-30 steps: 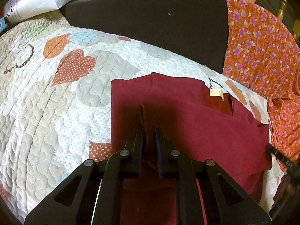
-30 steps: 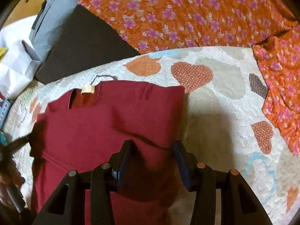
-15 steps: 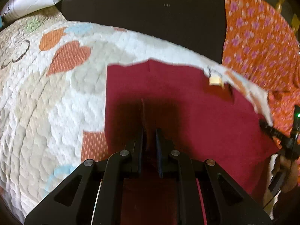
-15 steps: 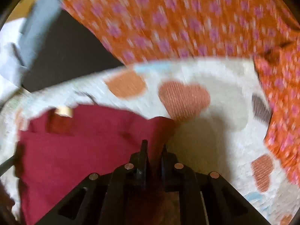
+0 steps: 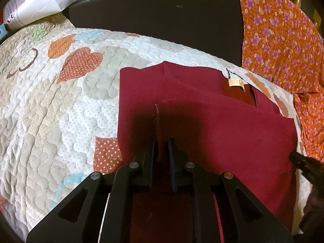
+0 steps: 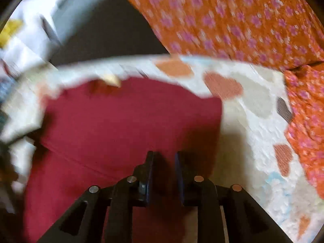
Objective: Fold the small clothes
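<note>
A dark red garment with a small tan neck label lies on a quilted heart-pattern blanket. My left gripper is shut on a raised fold of the red cloth near its left side. In the right wrist view, which is blurred, the same red garment fills the middle. My right gripper is shut on the cloth near its right edge. The other gripper's black tip shows at the right edge of the left wrist view.
A dark brown cushion lies beyond the quilt. Orange floral fabric covers the right side and also shows in the right wrist view. White paper and a grey cloth sit at the back left.
My right gripper was open over the red cloth a second ago; it has closed on it and moved. My left gripper stays shut on the fold and has shifted slightly.
</note>
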The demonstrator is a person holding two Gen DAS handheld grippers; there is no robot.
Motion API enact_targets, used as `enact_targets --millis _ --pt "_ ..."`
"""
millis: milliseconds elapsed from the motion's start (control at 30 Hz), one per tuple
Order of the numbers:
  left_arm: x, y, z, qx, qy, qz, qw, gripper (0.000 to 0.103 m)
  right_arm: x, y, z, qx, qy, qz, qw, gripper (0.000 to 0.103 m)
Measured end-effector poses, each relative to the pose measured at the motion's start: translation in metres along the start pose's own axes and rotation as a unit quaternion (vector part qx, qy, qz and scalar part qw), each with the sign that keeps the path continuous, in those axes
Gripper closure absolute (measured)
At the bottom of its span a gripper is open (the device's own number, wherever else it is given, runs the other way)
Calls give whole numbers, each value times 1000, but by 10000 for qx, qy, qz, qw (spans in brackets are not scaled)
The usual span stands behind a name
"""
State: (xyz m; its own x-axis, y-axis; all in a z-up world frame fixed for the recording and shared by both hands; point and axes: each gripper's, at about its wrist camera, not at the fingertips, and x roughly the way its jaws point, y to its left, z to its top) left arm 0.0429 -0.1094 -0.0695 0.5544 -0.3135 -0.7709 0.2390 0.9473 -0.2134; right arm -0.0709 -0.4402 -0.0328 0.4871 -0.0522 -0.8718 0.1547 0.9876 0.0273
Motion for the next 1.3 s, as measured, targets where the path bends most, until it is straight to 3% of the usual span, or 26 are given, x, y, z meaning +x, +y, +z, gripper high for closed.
enact_targets --millis 133,300,433,533,733,833,933,1033,1300 --pt "0 -3 -1 113 -52 107 9999 86 -4 -28 -1 619 -14 50 9981 85" --pt "1 -10 -3 339 -76 286 9990 75 -29 -27 5 750 -487 241 9957 82" --pt "4 -7 -2 282 -45 248 9993 70 3 -21 4 701 -38 64 9975 77" --pt "5 -5 -1 222 -29 196 9996 63 -3 -20 1 789 -106 119 9968 76" --pt "3 -7 -4 280 -38 224 9994 60 -32 -7 -5 763 -334 226 9963 72" --pt "0 -9 -9 260 -50 244 9994 57 -10 -2 -12 716 -30 118 9974 66" --pt "-20 -13 -14 375 -54 358 9986 57 -16 4 -9 580 4 21 9983 66" --pt "-44 -7 -23 191 156 161 9996 57 -47 6 -15 681 -150 333 9970 66" --pt "-115 15 -72 145 522 -128 9985 57 -120 7 -95 909 126 865 9920 60"
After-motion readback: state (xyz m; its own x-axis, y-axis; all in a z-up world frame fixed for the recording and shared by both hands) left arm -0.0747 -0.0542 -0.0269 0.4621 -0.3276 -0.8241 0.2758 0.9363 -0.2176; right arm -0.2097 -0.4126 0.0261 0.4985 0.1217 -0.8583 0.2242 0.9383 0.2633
